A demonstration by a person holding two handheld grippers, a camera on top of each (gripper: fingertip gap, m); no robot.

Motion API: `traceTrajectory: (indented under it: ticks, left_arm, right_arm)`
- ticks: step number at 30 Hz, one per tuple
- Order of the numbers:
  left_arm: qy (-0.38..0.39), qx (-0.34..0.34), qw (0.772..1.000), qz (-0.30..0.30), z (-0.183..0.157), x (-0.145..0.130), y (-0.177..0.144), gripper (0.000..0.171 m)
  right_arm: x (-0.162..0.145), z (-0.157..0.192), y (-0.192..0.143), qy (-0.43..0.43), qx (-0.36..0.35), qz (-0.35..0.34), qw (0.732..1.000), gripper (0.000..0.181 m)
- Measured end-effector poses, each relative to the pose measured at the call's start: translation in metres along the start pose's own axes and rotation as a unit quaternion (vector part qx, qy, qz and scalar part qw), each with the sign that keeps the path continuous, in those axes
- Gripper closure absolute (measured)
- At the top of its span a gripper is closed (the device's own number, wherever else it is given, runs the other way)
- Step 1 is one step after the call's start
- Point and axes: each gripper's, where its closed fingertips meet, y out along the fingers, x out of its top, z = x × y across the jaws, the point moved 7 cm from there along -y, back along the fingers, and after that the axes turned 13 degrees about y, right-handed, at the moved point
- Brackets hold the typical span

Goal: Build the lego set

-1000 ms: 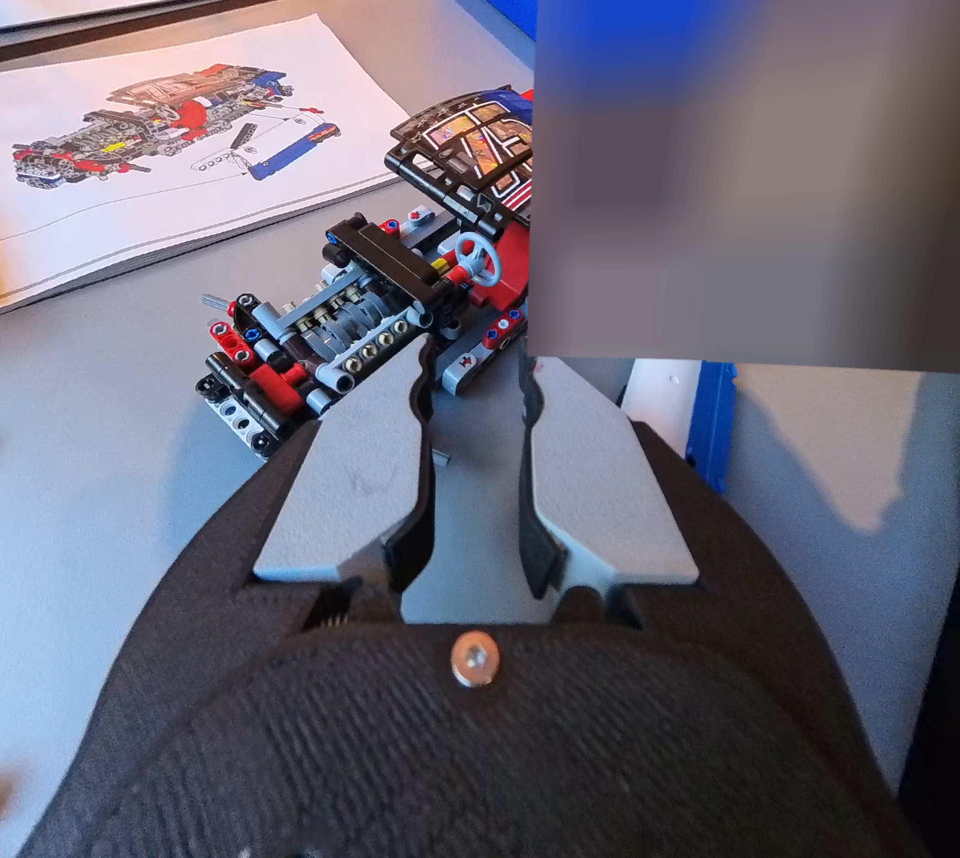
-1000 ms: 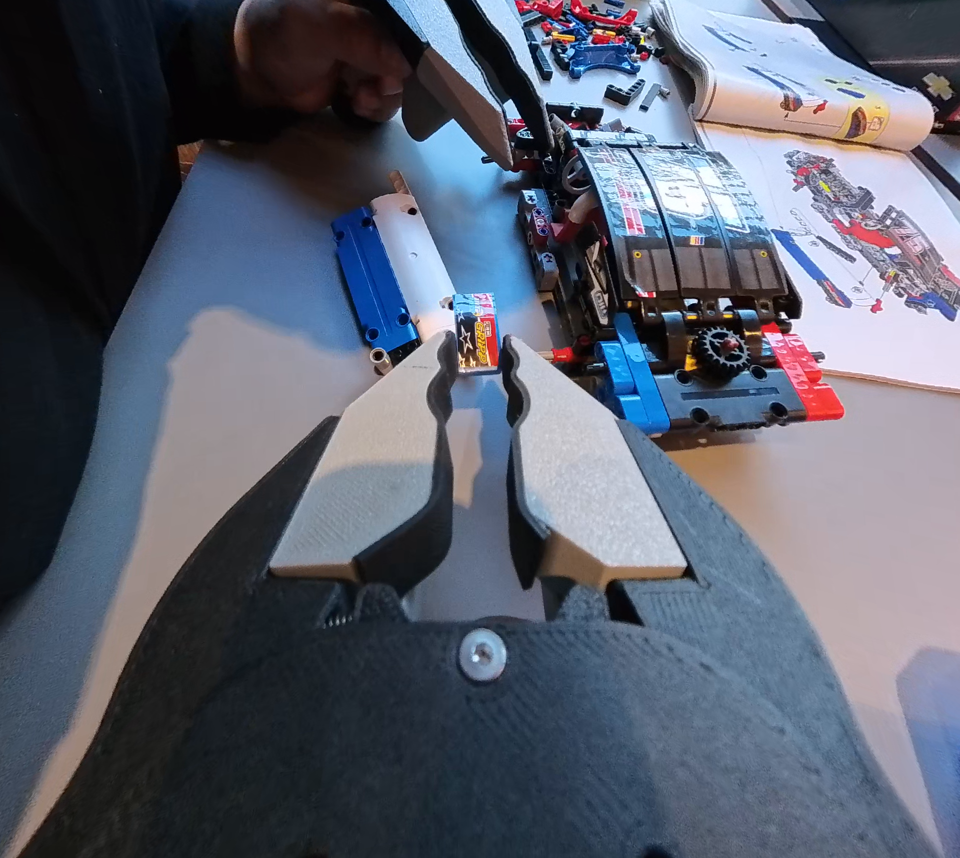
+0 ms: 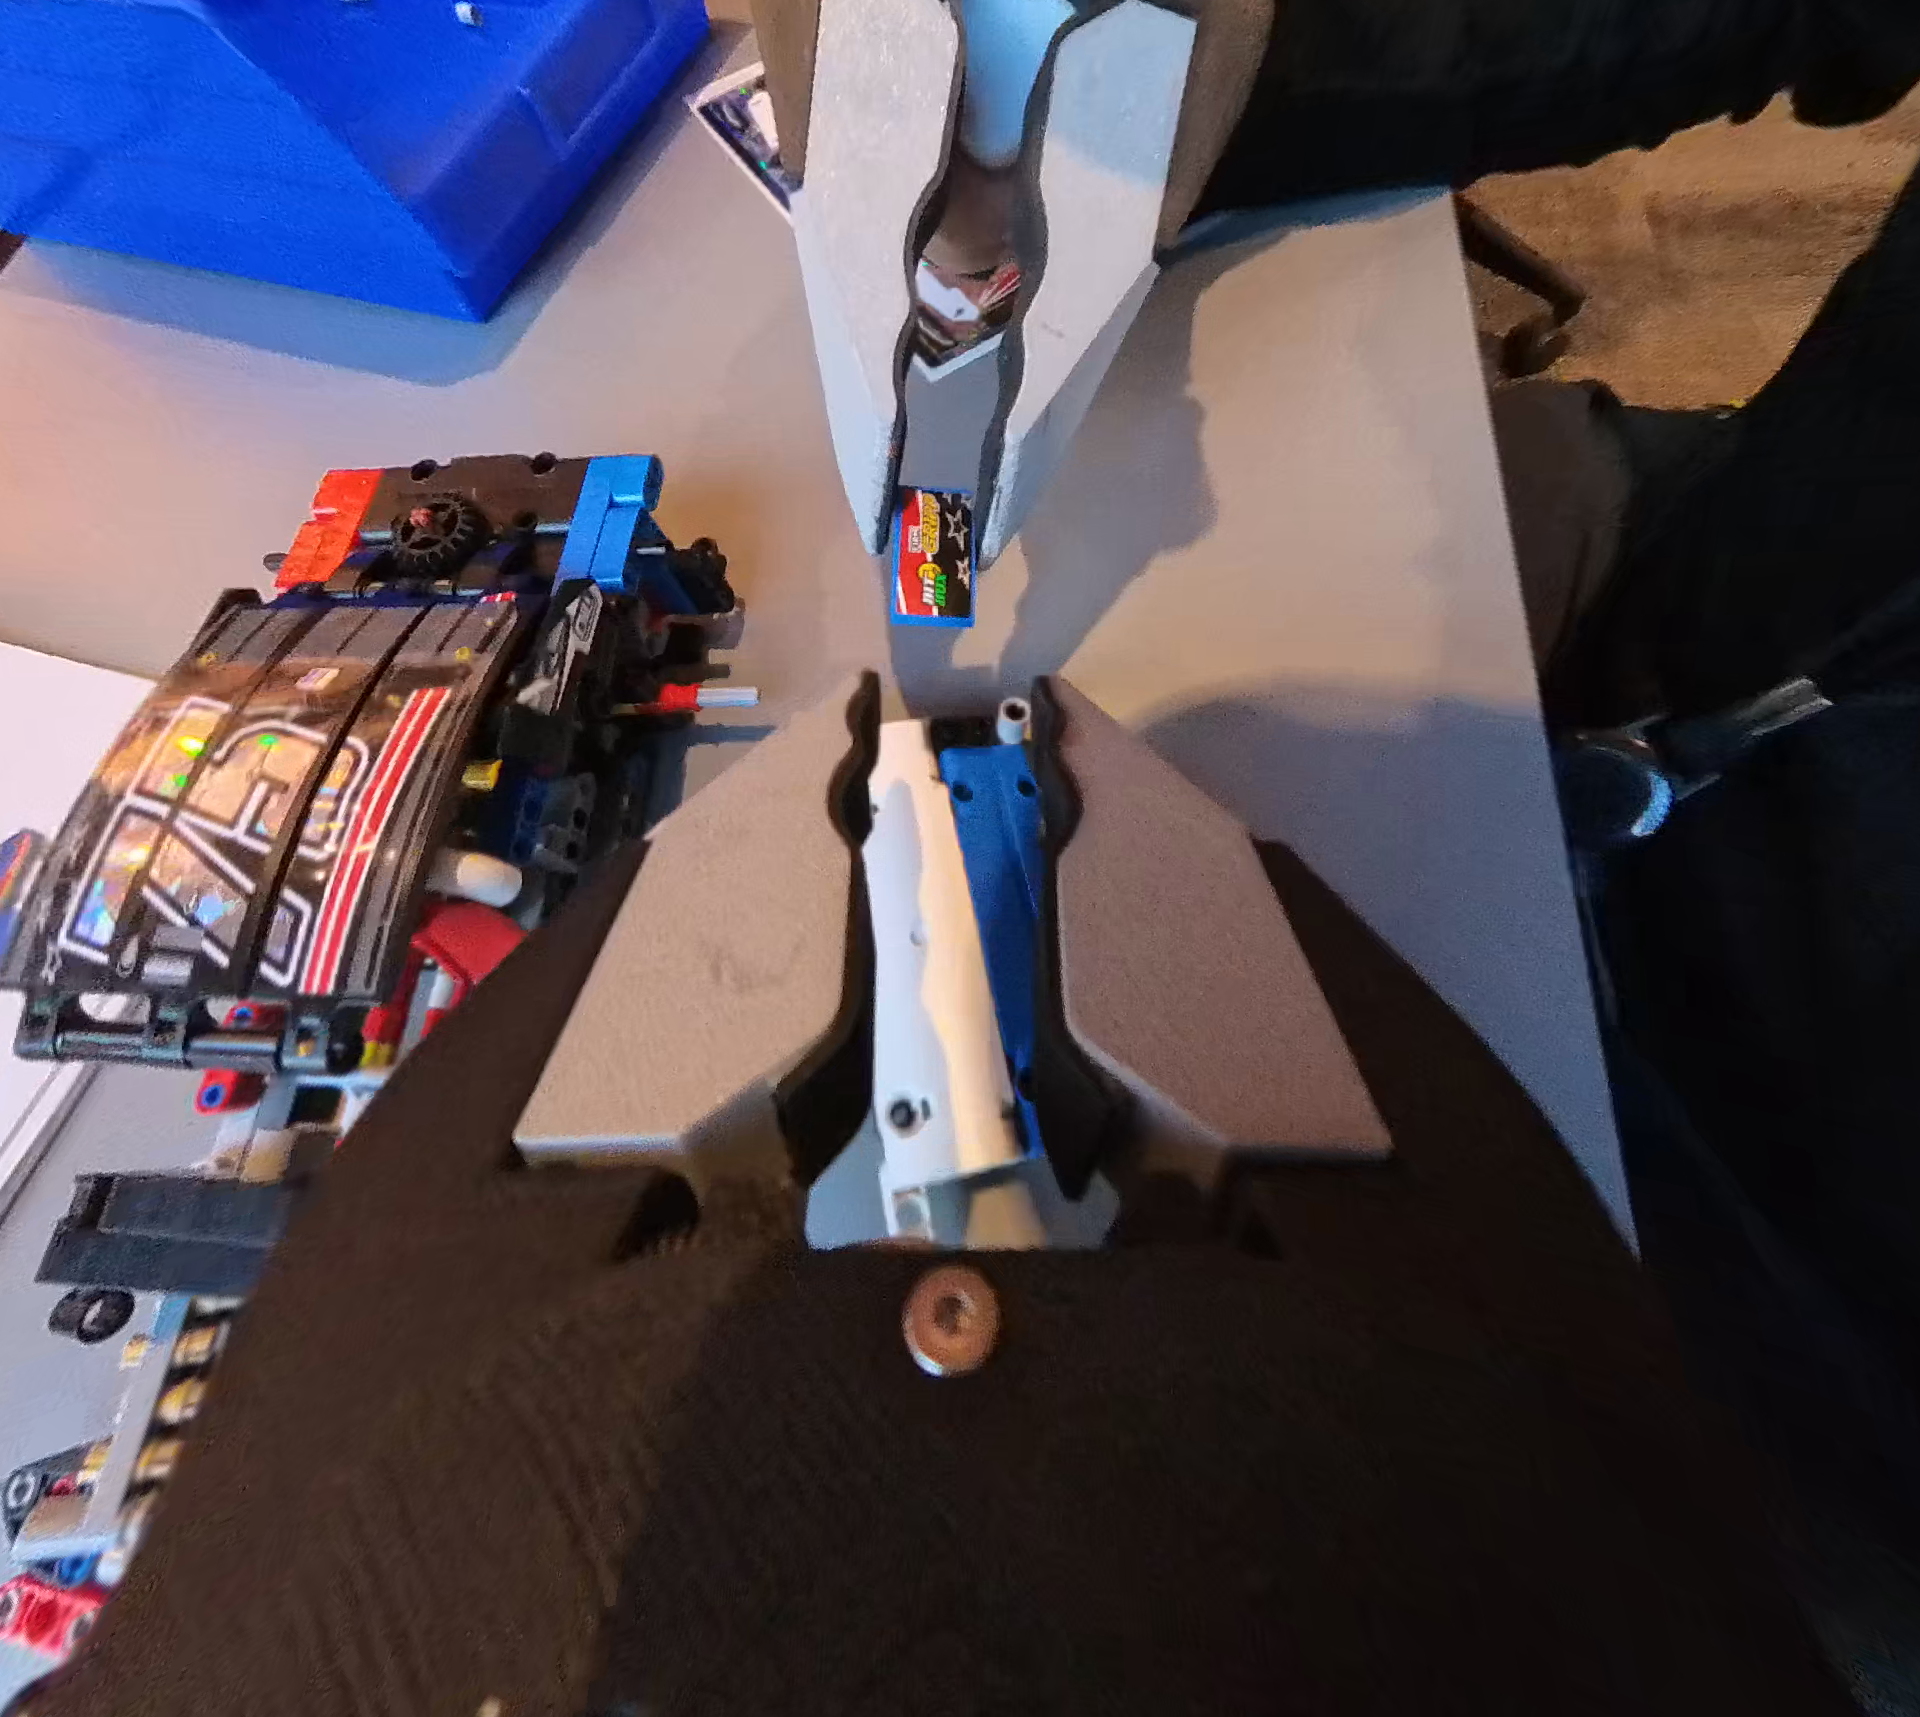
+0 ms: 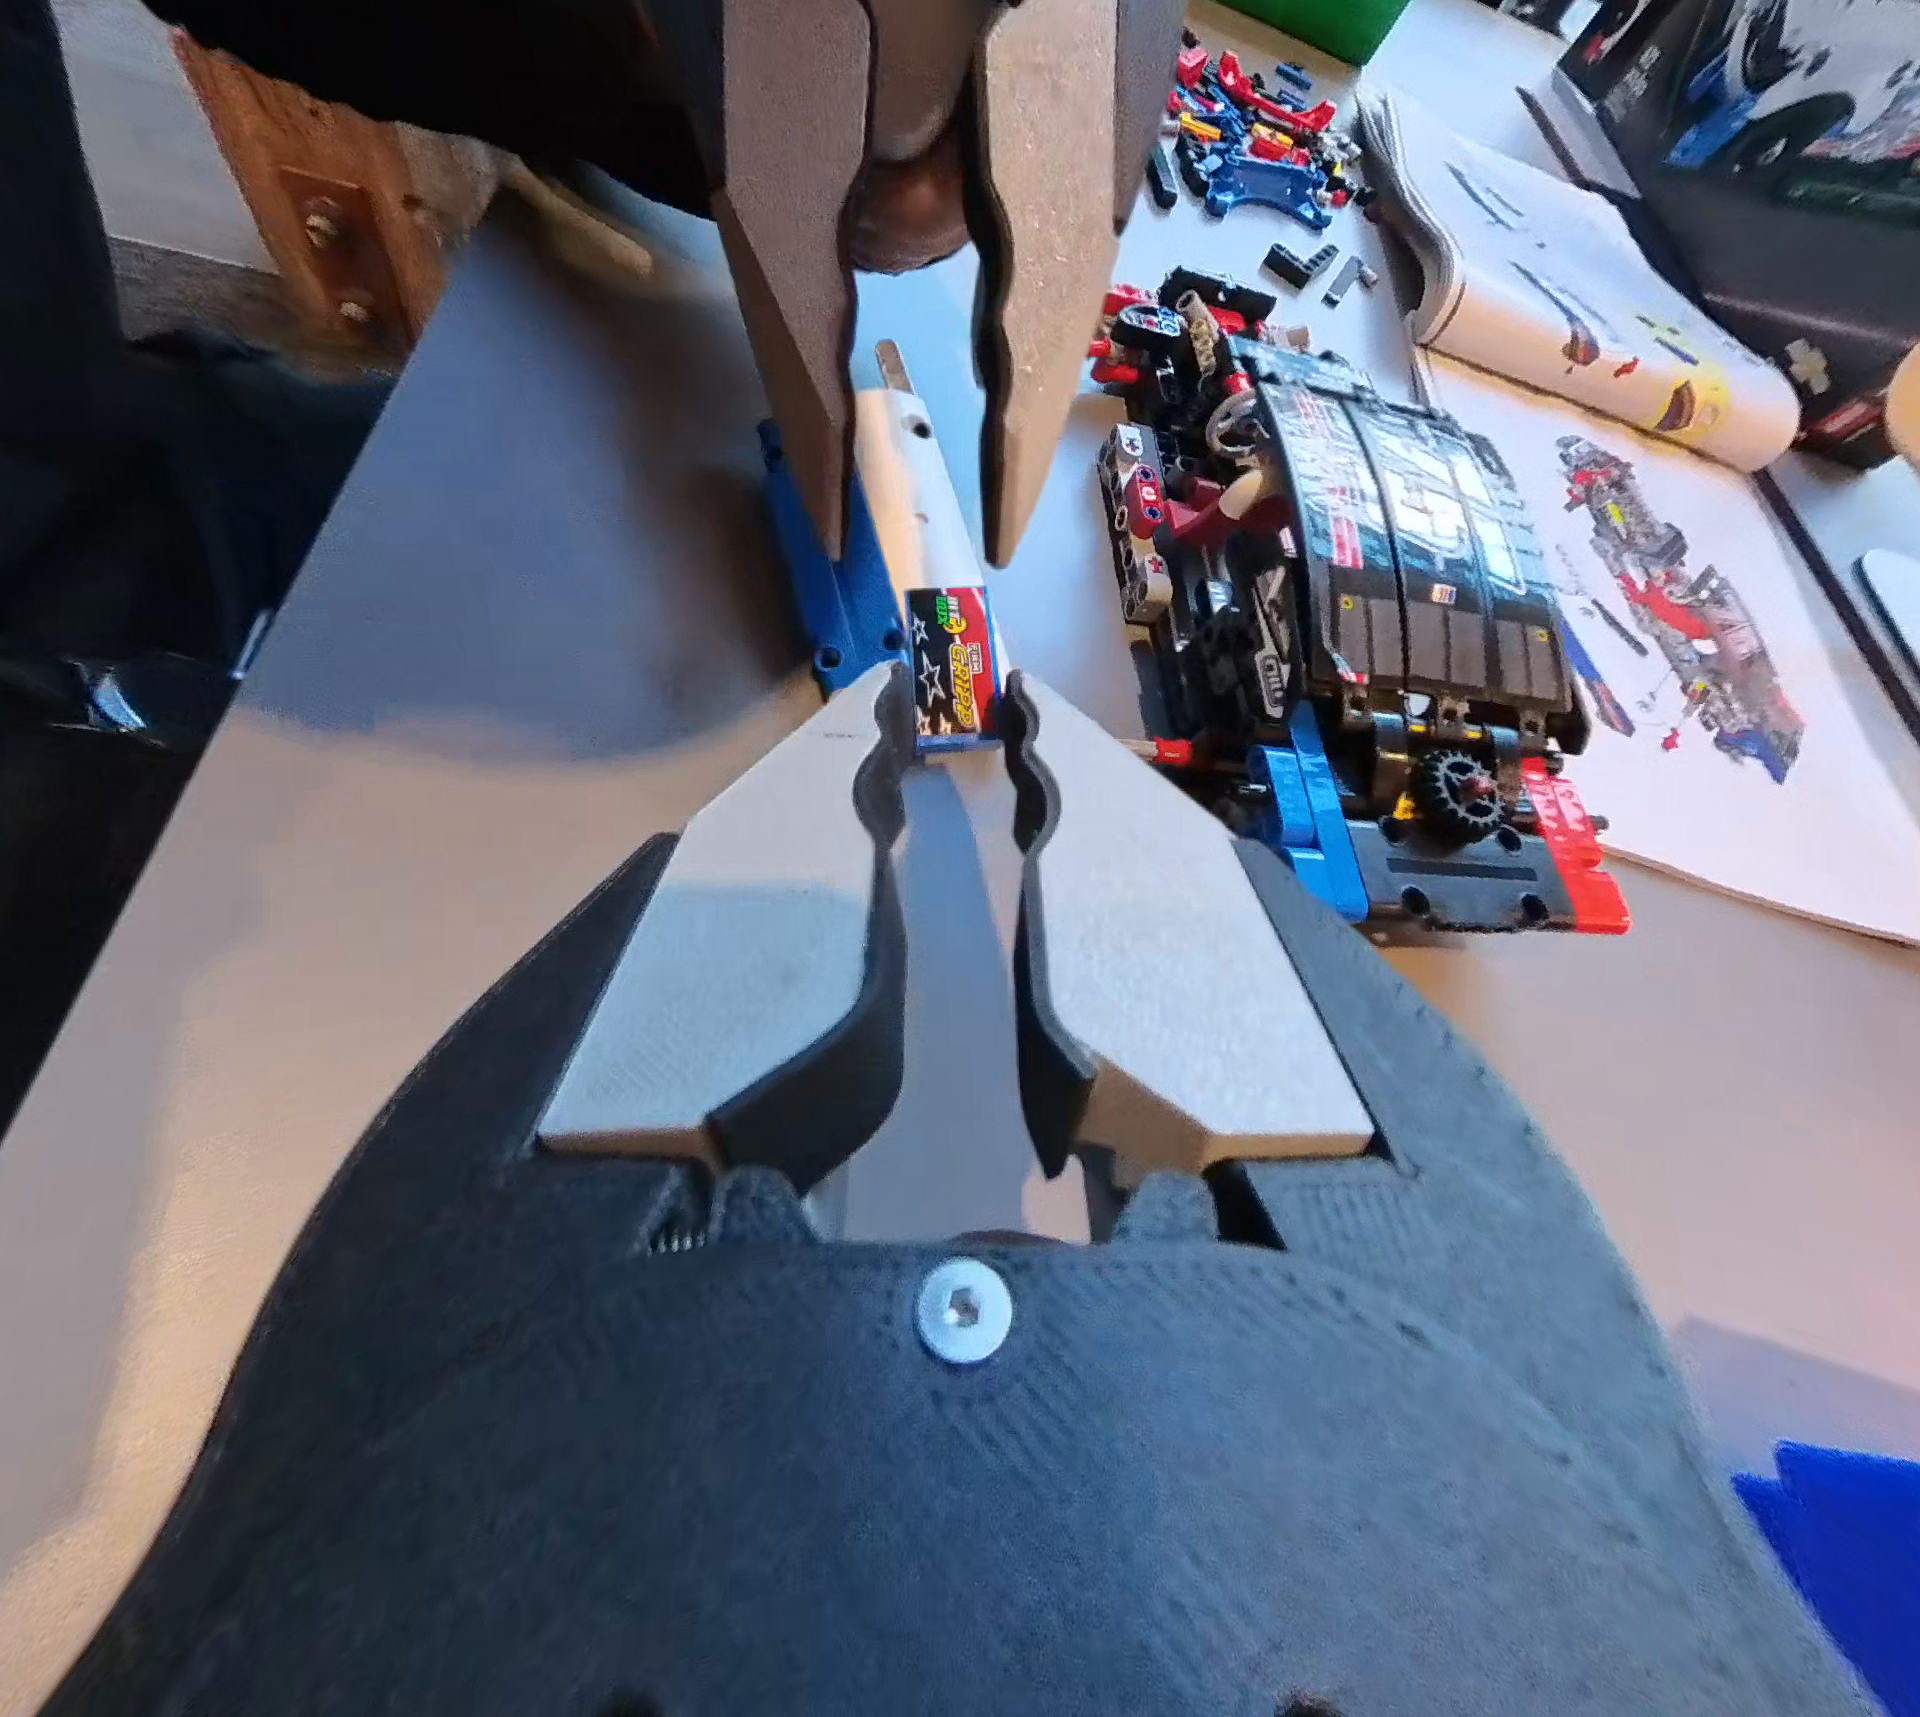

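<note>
Left gripper (image 3: 951,701) tilted down over the white-and-blue panel assembly (image 3: 961,919) on the grey table (image 3: 1299,524), jaws spread either side of it, contact not clear. Right gripper (image 4: 951,701) facing it from opposite, jaws pinching the stickered blue tile (image 4: 956,675) at that assembly's end. Beside both, the partly built lego car (image 4: 1382,628), resting partly on the open instruction booklet (image 4: 1714,628).

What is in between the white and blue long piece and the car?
Just bare grey table. In the right wrist view, the white and blue panel lies left of the car, with nothing in the gap.
</note>
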Motion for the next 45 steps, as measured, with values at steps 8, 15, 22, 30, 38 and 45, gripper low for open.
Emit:
traceTrajectory:
  ticks: [8,15,22,30,38,45]
  left_arm:
    - [0.005,-0.026,1.0,0.002,-0.001,0.01,0.014,0.15]
    - [-0.007,-0.046,0.999,-0.011,0.001,0.009,0.019,0.157]
    - [-0.095,-0.072,0.992,-0.032,0.01,-0.001,0.017,0.158]
    - [-0.134,-0.053,0.988,-0.049,0.015,-0.008,0.002,0.157]
    - [-0.155,0.051,0.986,-0.043,0.022,-0.048,-0.054,0.157]
    - [-0.149,0.123,0.98,-0.052,0.024,-0.08,-0.095,0.157]
  right_arm:
    - [0.003,0.01,-0.001,-0.034,-0.001,0.004,0.999,0.166]
    - [0.002,0.01,-0.002,-0.013,0.018,0.004,1.0,0.167]
    - [0.001,0.002,-0.01,0.016,0.025,-0.005,1.0,0.158]
    - [-0.002,-0.005,-0.008,0.017,-0.009,0.005,1.0,0.16]
    - [-0.001,-0.01,-0.007,0.019,-0.029,-0.008,0.999,0.164]
    - [-0.003,-0.026,-0.009,0.042,-0.072,-0.035,0.996,0.166]
